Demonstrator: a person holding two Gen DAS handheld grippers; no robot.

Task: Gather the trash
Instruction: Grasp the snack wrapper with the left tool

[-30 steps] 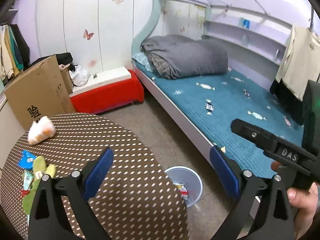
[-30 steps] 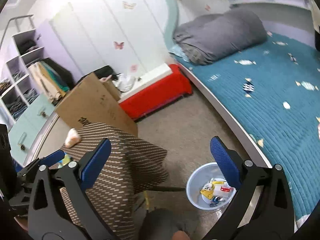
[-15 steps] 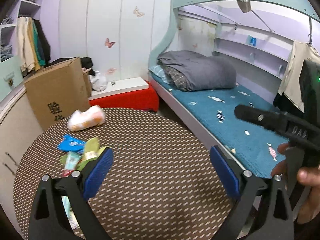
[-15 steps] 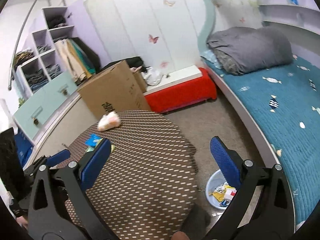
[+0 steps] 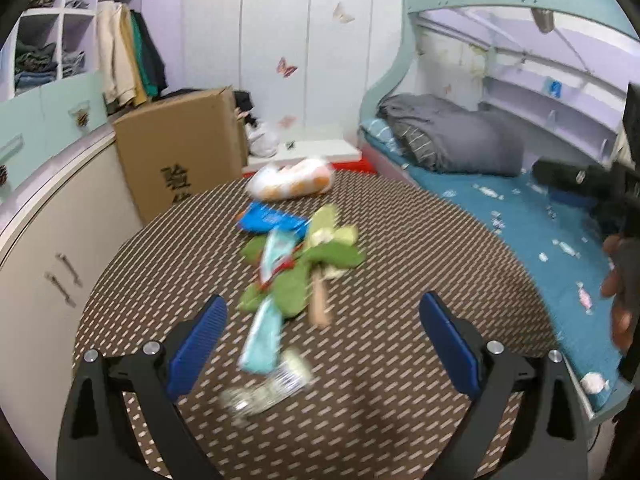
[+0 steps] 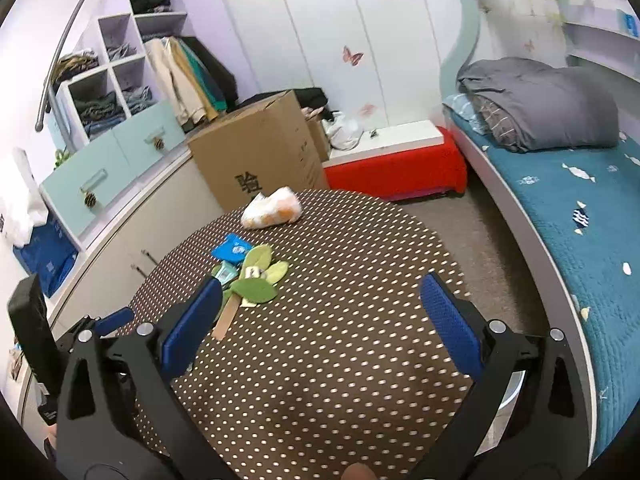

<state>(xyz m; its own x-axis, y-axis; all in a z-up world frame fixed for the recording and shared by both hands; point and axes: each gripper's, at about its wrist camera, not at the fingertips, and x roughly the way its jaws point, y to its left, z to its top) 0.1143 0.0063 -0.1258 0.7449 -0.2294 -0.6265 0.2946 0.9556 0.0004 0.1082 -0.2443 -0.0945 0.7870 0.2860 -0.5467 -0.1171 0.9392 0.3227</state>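
A pile of trash lies on the round brown dotted table (image 5: 400, 360). It holds a white-and-orange bag (image 5: 290, 182), a blue packet (image 5: 268, 220), green leaf-shaped pieces (image 5: 320, 256), a wooden stick (image 5: 318, 304), a pale blue wrapper (image 5: 264, 336) and a silvery wrapper (image 5: 272, 388). My left gripper (image 5: 320, 320) hangs open just above the near end of the pile, the pale blue wrapper between its fingers. My right gripper (image 6: 320, 292) is open over the table's middle, right of the green pieces (image 6: 256, 280) and the bag (image 6: 272, 210). The left view is blurred.
A cardboard box (image 6: 260, 160) and a low cabinet (image 6: 132, 232) stand behind the table. A red bench (image 6: 396, 168) and a bed with a teal cover (image 6: 580, 208) lie to the right. A hand (image 5: 618, 280) holds the right gripper at the left view's edge.
Both views swung from the floor bin and bed to the table. The trash pile moved from the far left to right in front of my left gripper. Both grippers stayed open.
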